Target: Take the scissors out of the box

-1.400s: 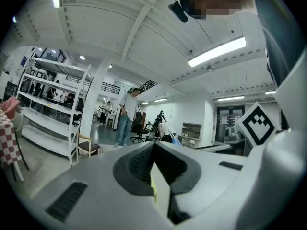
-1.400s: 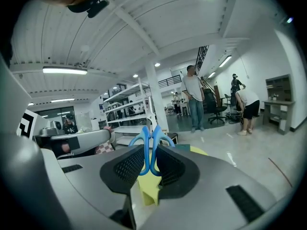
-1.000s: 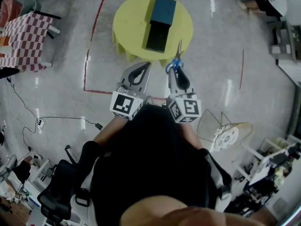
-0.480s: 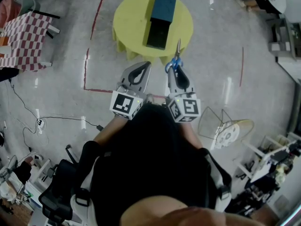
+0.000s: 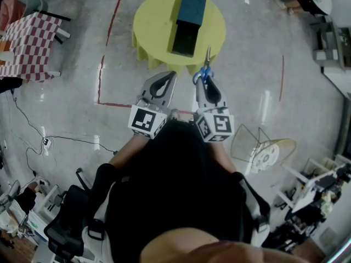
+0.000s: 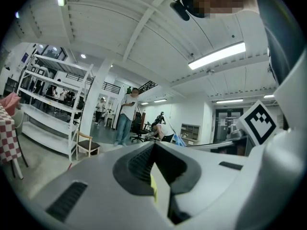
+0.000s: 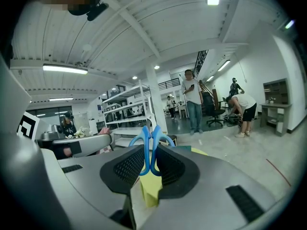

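Scissors are already out of the box. The R gripper pinches the blue handles, w/ the long axis running to 12 o'clock, tips by the near rim of the yellow tabletop. From that gripper the box lies at 11 o'clock, apart. The L gripper, at its 9 o'clock, is pressed together & empty. Head view gives us blades & box; R gripper view shows only the handle loops between the pads.
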A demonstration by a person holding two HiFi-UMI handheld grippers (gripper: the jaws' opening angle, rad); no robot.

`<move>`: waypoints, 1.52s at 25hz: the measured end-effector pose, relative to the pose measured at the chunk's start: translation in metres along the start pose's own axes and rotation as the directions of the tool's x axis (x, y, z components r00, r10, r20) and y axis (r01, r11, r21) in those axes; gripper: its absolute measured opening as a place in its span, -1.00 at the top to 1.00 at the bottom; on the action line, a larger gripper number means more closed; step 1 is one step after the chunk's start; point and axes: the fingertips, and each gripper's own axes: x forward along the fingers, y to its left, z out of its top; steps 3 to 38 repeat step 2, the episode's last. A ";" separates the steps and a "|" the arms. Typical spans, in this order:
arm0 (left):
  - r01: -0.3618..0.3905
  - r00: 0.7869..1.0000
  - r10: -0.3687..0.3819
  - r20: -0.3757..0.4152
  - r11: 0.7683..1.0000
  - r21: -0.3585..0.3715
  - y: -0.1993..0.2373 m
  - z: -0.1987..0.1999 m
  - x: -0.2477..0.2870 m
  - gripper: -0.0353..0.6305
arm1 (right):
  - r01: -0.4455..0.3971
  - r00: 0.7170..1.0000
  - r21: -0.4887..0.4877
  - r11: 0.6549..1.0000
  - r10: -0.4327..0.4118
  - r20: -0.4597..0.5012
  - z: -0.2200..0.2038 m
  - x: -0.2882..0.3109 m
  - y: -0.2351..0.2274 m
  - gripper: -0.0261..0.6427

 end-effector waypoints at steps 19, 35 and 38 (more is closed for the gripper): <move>0.001 1.000 -0.001 0.005 1.000 0.001 0.002 0.001 -0.001 0.92 | 0.001 1.000 -0.002 1.000 -0.001 0.001 0.000 0.001 0.002 0.68; 0.001 1.000 -0.001 0.005 1.000 0.001 0.002 0.001 -0.001 0.92 | 0.001 1.000 -0.002 1.000 -0.001 0.001 0.000 0.001 0.002 0.68; 0.001 1.000 -0.001 0.005 1.000 0.001 0.002 0.001 -0.001 0.92 | 0.001 1.000 -0.002 1.000 -0.001 0.001 0.000 0.001 0.002 0.68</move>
